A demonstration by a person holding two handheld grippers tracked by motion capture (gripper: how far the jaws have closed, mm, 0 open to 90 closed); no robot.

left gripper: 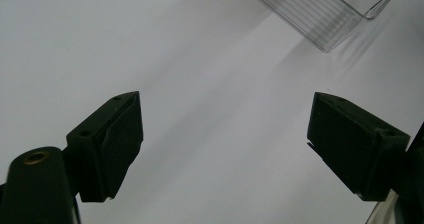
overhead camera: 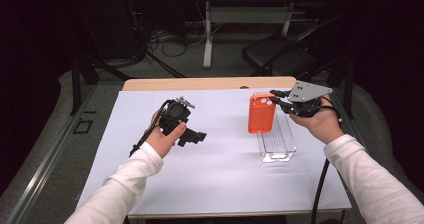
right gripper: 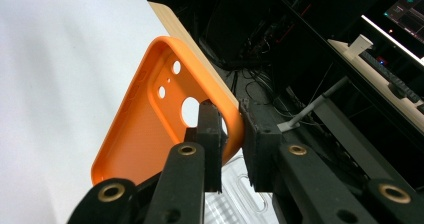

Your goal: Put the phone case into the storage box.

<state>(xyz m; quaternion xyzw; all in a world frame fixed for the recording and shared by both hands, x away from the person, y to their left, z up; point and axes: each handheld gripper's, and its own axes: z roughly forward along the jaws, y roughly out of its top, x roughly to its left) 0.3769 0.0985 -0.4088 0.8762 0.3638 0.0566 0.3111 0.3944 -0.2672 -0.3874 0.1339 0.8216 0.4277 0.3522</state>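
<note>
My right gripper [overhead camera: 276,101] [right gripper: 231,134] is shut on the top edge of an orange phone case [overhead camera: 261,113] [right gripper: 150,119], holding it up above a clear plastic box [overhead camera: 276,139]. The case has round camera holes near the pinched end. In the right gripper view one pad sits inside the case and the other outside its rim. A corner of the clear plastic box [left gripper: 330,14], with a bit of orange behind it, lies ahead of my left gripper [left gripper: 225,134]. That left gripper [overhead camera: 196,136] is open over the white mat with nothing between its pads.
A white mat [overhead camera: 220,154] covers the table, with a strip of wood [overhead camera: 200,83] at its far edge. Behind the table stand a black chair [overhead camera: 280,54], a desk leg [overhead camera: 207,39] and floor cables. A side desk with a paper cup [right gripper: 360,44] is seen off to the right.
</note>
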